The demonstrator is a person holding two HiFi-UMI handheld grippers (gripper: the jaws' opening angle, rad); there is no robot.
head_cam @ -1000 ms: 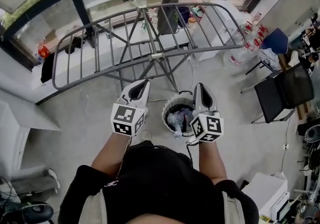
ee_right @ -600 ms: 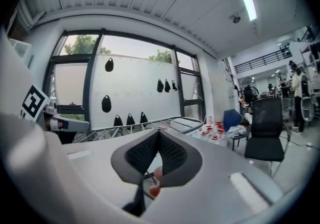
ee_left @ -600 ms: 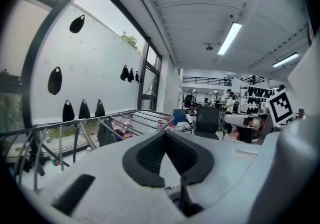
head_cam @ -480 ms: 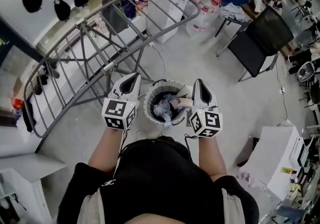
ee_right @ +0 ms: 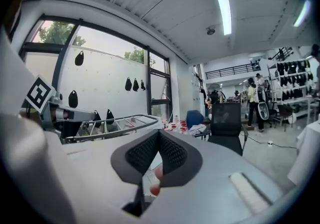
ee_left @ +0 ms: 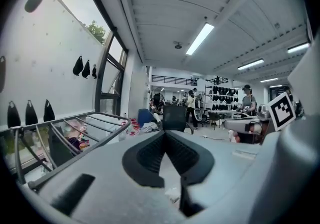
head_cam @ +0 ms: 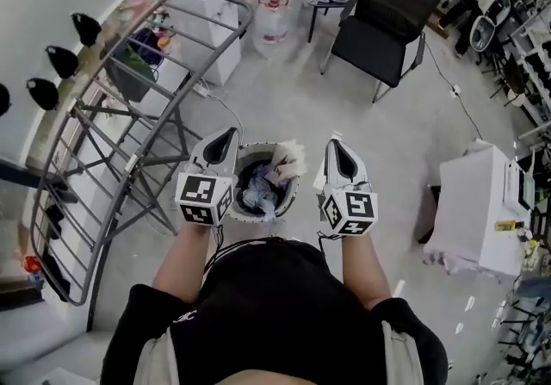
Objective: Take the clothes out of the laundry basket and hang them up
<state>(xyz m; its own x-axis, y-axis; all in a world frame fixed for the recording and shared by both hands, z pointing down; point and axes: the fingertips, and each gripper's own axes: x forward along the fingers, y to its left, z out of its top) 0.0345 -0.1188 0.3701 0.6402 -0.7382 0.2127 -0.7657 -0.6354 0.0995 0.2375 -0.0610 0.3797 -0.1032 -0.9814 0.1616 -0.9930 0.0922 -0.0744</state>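
Down at waist height, the person holds both tools out level, side by side. The left tongs (head_cam: 225, 137) are clenched tight with nothing between the pads. The right tongs (head_cam: 336, 147) are clenched as well, and just as empty. Between the two, lower down on the floor, sits the round laundry basket (head_cam: 294, 191). The clothes (head_cam: 258, 194) lie inside it, a crumpled bluish-white heap, with one pale piece draped over the far rim. Both tongs are apart from basket and cloth. To the left stands the grey drying rack (head_cam: 131, 165), and a dark garment (head_cam: 131, 83) hangs from its far part. Beyond that is a cluster of water bottles (head_cam: 271, 11), then a black chair (head_cam: 379, 26). A white cabinet (head_cam: 478, 202) stands off to the right.
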